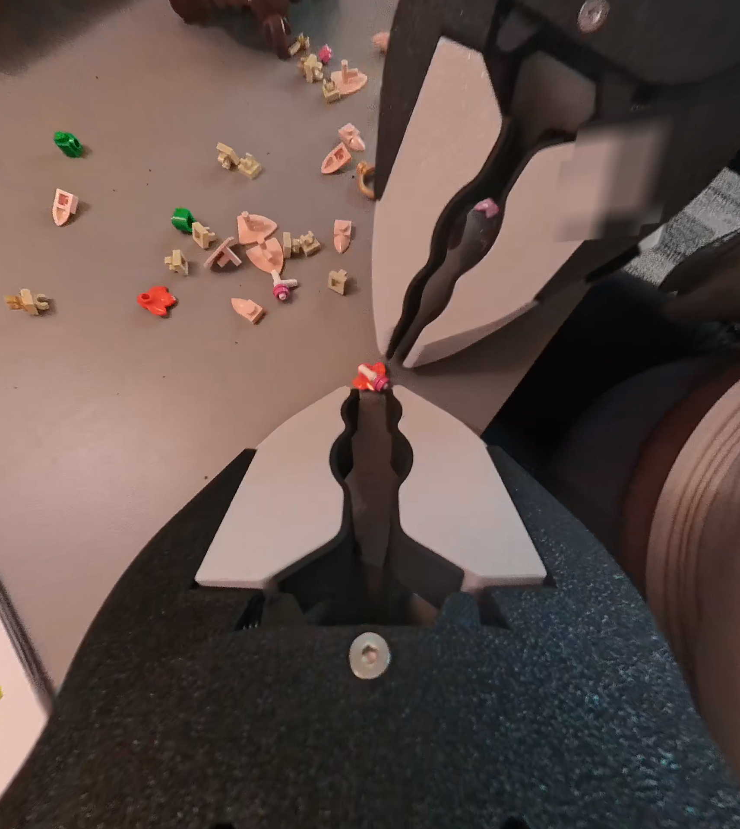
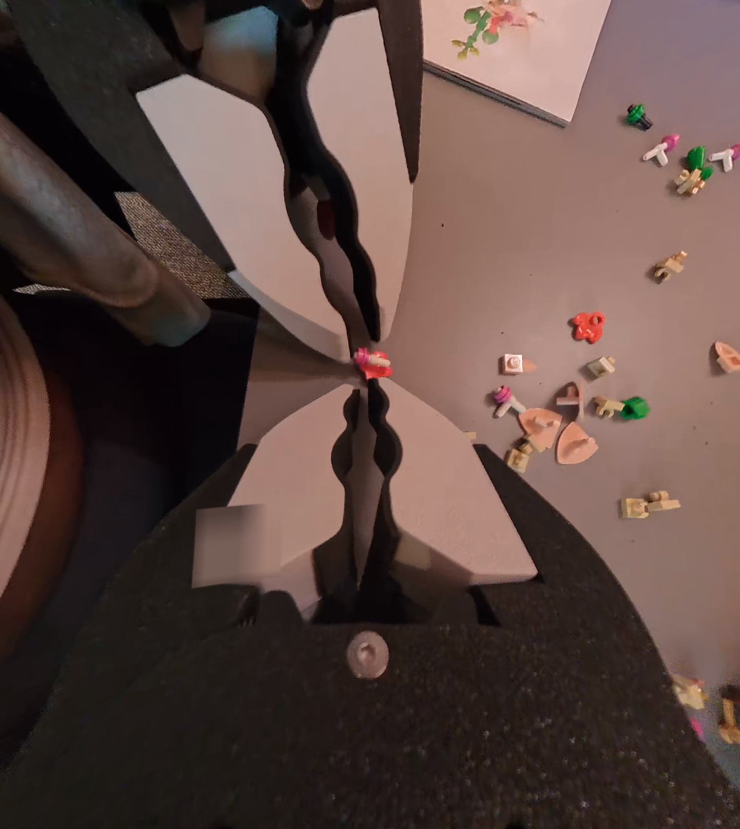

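My left gripper [image 1: 370,391] is shut on a tiny red flower piece with a white and pink stem [image 1: 371,377], held just above the grey table [image 1: 90,403]. My right gripper [image 1: 397,358] comes in from the upper right, jaws shut, its tips right beside the piece. In the right wrist view the same piece [image 2: 373,364] sits between my right gripper [image 2: 367,391] below and the left gripper [image 2: 366,343] above. I cannot tell whether the right tips touch it.
Small loose pieces lie scattered on the table: peach petals [image 1: 257,228], tan bits [image 1: 238,160], green studs [image 1: 67,143], another red flower [image 1: 156,301]. A white booklet [image 2: 516,58] lies at the table's edge. A person's sleeve [image 1: 718,560] is close by. My left and right fingertips are right by each other.
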### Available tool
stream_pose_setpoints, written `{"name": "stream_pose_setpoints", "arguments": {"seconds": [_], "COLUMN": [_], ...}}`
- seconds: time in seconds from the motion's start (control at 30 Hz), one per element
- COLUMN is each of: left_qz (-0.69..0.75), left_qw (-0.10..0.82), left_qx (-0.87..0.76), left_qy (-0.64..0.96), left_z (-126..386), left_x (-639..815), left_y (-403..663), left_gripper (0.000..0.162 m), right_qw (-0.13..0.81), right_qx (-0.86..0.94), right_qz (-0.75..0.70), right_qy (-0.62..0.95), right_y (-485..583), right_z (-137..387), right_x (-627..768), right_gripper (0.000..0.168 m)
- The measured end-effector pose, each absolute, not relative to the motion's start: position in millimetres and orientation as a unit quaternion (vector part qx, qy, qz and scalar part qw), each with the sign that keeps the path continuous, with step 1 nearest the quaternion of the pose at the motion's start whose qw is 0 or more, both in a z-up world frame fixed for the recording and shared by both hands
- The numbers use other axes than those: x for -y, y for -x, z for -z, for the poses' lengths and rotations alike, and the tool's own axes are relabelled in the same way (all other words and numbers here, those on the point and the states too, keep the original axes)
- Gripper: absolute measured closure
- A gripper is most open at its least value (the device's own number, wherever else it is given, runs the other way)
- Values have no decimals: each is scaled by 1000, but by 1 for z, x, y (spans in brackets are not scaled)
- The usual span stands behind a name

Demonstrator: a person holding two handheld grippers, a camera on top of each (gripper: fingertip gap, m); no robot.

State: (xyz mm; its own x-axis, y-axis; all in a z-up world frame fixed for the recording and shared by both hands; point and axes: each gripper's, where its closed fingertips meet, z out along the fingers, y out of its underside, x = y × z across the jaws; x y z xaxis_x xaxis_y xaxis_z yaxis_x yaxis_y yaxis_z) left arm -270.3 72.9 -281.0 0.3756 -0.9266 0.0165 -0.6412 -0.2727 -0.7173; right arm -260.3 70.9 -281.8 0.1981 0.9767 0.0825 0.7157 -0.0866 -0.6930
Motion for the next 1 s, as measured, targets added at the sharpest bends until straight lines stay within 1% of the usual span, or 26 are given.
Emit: {"name": "stream_pose_setpoints", "arguments": {"seconds": [0.1, 0.2, 0.3, 0.37, 0.43, 0.57, 0.6, 0.63, 0.73, 0.83, 1.0], "left_qz": [208, 214, 185, 178, 176, 165, 168, 173, 189, 205, 223], "left_qw": [315, 325, 335, 335, 337, 351, 348, 345, 336, 319, 297], "left_qx": [-516, -517, -529, -536, -549, -577, -583, -588, -590, -586, -594], "left_qy": [769, 762, 758, 754, 744, 719, 715, 711, 710, 716, 714], "left_z": [274, 262, 267, 271, 273, 272, 271, 272, 272, 277, 286], "left_x": [-72, -67, -72, -74, -75, -78, -77, -76, -71, -66, -55], "left_y": [278, 274, 269, 268, 268, 270, 270, 270, 271, 273, 268], "left_gripper": [149, 147, 143, 144, 146, 149, 154, 155, 156, 156, 155], "right_qw": [321, 328, 303, 293, 287, 288, 288, 291, 316, 324, 324], "right_qx": [601, 645, 677, 675, 657, 590, 565, 538, 453, 387, 355], "right_qz": [-217, -221, -240, -248, -263, -245, -253, -252, -242, -250, -256], "right_qy": [699, 654, 627, 630, 645, 713, 731, 750, 798, 826, 839], "right_y": [255, 257, 264, 266, 268, 261, 261, 260, 257, 259, 264], "right_z": [276, 269, 271, 274, 273, 275, 272, 270, 267, 274, 281], "right_x": [-74, -79, -77, -77, -74, -81, -80, -79, -78, -71, -68], "right_gripper": [164, 163, 156, 156, 158, 158, 158, 158, 158, 158, 158]}}
